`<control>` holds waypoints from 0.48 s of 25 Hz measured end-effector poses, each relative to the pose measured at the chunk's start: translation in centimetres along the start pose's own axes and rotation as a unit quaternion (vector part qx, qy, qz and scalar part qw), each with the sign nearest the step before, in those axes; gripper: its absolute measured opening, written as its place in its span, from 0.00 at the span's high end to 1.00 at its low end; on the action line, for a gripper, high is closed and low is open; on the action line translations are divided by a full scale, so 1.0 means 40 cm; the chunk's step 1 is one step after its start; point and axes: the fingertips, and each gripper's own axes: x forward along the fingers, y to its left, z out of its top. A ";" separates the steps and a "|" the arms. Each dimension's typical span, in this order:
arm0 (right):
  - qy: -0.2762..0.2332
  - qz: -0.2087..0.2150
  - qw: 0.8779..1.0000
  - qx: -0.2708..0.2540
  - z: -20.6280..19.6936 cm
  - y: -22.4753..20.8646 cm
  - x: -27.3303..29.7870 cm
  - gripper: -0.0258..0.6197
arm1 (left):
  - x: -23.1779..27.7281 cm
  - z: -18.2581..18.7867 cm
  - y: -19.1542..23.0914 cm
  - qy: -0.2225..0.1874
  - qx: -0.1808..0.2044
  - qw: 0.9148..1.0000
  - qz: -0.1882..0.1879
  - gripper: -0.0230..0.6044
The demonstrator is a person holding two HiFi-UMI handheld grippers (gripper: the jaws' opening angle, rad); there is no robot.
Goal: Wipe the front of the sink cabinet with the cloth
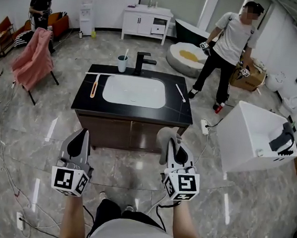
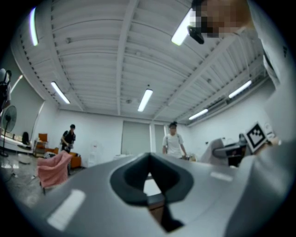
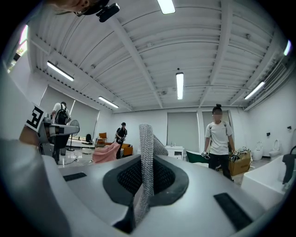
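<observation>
1. Left tongs [image 1: 82, 134]: in the left gripper view I read the jaws as together, with nothing clamped between them.

2. Right tongs [image 1: 175, 141]: the jaws are clamped on the grey mesh cloth [image 3: 146, 152]. A strip of the cloth stands up between the jaws and extends past their tips. In the head view it bunches at the left side of those tips.

3. Sink cabinet [image 1: 128, 135]: its brown front lies directly ahead of both tongs. The left tongs are apart from it, near its left edge. The cloth in the right tongs is near the right part of the front. I cannot tell whether it touches.

4. Beyond the tongs, on the cabinet's black table [image 1: 84, 101], are the white basin [image 1: 134, 90] and the black faucet [image 1: 142, 62]. A cup [image 1: 122, 64] stands just left of the faucet.
</observation>
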 end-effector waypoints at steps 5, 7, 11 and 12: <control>-0.003 0.001 1.000 -0.002 0.009 -0.002 -0.012 0.95 | 0.002 0.014 -0.012 -0.006 -0.001 1.000 -0.001 0.96; -0.003 0.000 1.000 -0.002 0.010 -0.006 -0.017 0.95 | 0.005 0.017 -0.020 -0.007 -0.001 1.000 -0.003 0.96; -0.004 -0.004 1.000 -0.002 0.012 -0.015 -0.026 0.95 | 0.011 0.018 -0.031 -0.009 -0.002 1.000 -0.008 0.96; -0.004 -0.005 1.000 -0.002 0.012 -0.016 -0.027 0.95 | 0.012 0.021 -0.033 -0.010 -0.001 1.000 -0.009 0.96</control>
